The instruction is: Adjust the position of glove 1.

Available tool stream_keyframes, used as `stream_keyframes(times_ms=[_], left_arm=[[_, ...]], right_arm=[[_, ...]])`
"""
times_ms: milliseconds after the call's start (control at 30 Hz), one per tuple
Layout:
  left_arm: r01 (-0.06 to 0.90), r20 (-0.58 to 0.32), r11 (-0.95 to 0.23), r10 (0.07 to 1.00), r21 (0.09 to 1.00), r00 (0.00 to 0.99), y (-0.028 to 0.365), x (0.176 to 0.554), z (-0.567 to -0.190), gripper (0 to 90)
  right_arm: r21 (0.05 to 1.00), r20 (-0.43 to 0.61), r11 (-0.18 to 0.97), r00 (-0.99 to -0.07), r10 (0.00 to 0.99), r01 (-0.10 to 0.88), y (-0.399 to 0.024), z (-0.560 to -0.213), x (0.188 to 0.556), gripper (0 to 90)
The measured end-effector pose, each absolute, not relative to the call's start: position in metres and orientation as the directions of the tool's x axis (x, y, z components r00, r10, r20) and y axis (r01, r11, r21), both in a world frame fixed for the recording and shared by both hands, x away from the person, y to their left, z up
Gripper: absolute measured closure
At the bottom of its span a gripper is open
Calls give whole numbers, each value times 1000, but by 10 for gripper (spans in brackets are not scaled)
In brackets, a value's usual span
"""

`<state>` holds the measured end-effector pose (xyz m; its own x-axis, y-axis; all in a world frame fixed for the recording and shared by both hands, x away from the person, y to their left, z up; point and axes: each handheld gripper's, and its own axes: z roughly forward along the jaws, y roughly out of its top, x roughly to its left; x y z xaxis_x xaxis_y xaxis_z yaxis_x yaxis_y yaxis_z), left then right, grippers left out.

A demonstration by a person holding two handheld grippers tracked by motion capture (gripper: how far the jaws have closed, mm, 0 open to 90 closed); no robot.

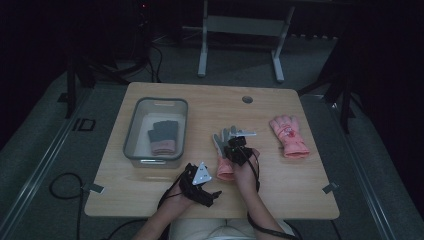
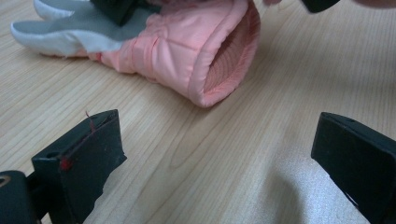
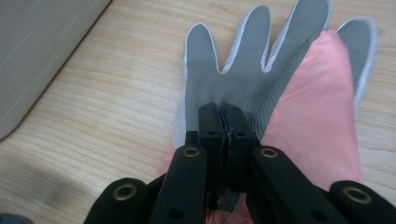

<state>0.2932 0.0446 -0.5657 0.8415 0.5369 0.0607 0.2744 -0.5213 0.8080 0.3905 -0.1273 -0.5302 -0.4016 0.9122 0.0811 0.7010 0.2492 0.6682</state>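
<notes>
A pink glove with a grey palm (image 1: 224,169) lies palm up at the table's middle, fingers pointing away from the person. My right gripper (image 1: 234,149) is shut on its grey palm fabric (image 3: 261,79), jaws pressed together (image 3: 223,116). My left gripper (image 1: 212,187) is open near the front edge. Its jaws stand wide apart (image 2: 215,154) on either side of bare wood, just short of the glove's open cuff (image 2: 224,65). A second pink glove (image 1: 289,136) lies at the right. A grey and pink glove (image 1: 163,136) lies inside the bin.
A grey plastic bin (image 1: 133,131) stands at the table's left, and its wall (image 3: 42,51) is close to the held glove. A round cable hole (image 1: 247,99) is at the back. Cables trail off the front edge.
</notes>
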Motion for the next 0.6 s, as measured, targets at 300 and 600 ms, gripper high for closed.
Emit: stream_keyframes(times_ms=[300, 600], left_arm=[[278, 61, -528, 536, 802, 842, 44, 294, -566, 18], [282, 54, -530, 532, 800, 845, 44, 294, -566, 18]], right_arm=[[654, 97, 277, -442, 892, 704, -131, -535, 396, 828], [744, 87, 281, -505, 859, 607, -157, -489, 384, 703]])
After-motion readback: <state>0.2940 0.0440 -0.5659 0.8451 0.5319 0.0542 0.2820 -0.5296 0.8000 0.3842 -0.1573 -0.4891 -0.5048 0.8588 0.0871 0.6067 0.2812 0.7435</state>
